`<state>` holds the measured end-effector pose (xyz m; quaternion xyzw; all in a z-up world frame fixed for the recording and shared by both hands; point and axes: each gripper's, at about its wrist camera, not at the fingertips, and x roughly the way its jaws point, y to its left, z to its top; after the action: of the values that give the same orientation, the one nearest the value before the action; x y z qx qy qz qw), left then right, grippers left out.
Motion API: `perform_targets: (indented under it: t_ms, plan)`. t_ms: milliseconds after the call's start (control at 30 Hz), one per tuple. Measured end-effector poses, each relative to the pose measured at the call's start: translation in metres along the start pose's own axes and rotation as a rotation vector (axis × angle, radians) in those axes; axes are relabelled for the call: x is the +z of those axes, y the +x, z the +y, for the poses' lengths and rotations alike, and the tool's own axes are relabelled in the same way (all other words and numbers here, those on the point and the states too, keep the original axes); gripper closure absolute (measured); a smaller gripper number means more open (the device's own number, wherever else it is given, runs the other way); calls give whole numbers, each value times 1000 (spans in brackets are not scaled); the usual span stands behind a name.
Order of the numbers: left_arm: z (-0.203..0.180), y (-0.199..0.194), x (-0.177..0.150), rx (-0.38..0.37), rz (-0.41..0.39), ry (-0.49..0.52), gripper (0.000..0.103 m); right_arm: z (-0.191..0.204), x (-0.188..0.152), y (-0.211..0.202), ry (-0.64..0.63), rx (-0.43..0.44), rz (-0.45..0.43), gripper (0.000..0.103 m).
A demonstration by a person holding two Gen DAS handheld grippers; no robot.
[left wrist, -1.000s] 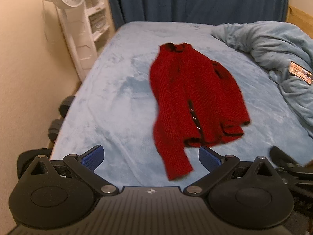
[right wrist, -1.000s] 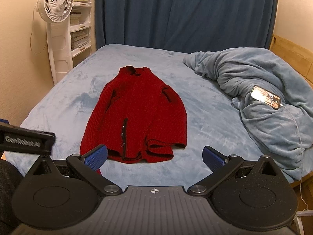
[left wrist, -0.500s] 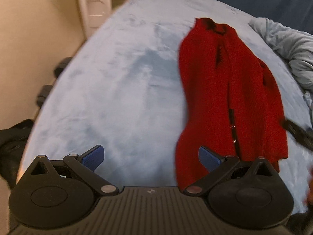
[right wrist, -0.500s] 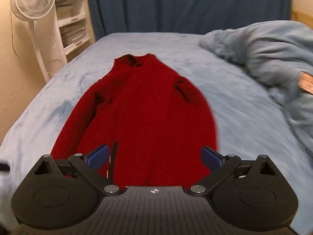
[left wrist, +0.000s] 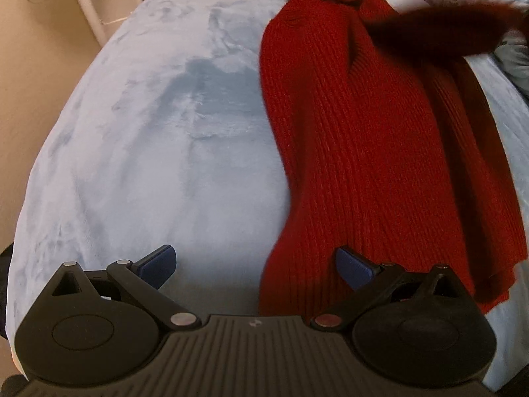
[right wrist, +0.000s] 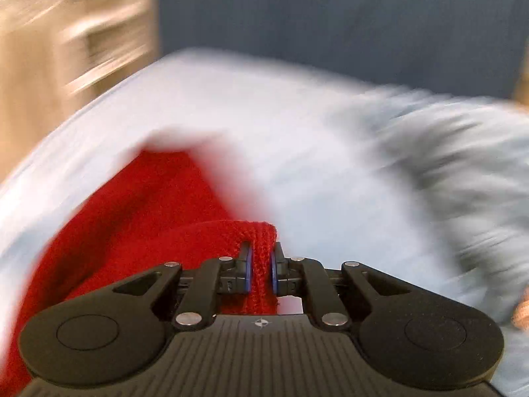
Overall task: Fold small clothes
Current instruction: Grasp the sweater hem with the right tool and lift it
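Observation:
A red knitted sweater (left wrist: pixel 363 139) lies lengthwise on the light blue bed (left wrist: pixel 148 139), collar at the far end. My left gripper (left wrist: pixel 256 266) is open and low over the bed, its right finger above the sweater's near left sleeve. My right gripper (right wrist: pixel 260 269) is shut on a fold of the red sweater (right wrist: pixel 261 241) and holds it raised; that view is heavily blurred. A blurred, lifted part of the sweater (left wrist: pixel 446 29) shows at the top right of the left wrist view.
A rumpled grey-blue blanket (right wrist: pixel 456 152) lies on the right side of the bed. A white shelf unit (left wrist: pixel 105 3) stands by the beige wall at the left. A dark blue curtain (right wrist: pixel 330 26) hangs behind the bed.
My right gripper closed on the sweater and lifted part of it with a fast swing. My left gripper moved forward and lower toward the near left sleeve and stayed open.

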<state>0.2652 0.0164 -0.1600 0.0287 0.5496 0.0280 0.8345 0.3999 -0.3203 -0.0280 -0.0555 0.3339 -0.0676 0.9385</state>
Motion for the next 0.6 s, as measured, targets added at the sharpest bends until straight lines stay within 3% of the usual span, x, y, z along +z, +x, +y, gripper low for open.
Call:
perform_targets:
  t_ms: [67,100,133,267,400,500,600]
  plan:
    - [-4,3,6,6,-3,7,0,-60,30,12,149,-314,-85,72]
    - [-5,6,9,7,-3,10,0,-78,34,11,209,-398,-104,59]
    - [-6,9,11,8,3,11,0,-91,33,7,237,-391,-96,37]
    - [-5,22,19,-17,38,-3,0,-82,-34,-30,173,-127,-69,30]
    - [-4,28,23,-49,75,-15,0,-40,-138,-52,119,67,109,30]
    - [-1,27,20,-75,100,-65,0,-19,-205,-53,294,193,258,24]
    - [-3,28,10,-83,123,-75,0,-5,-252,-37,543,282,423,29]
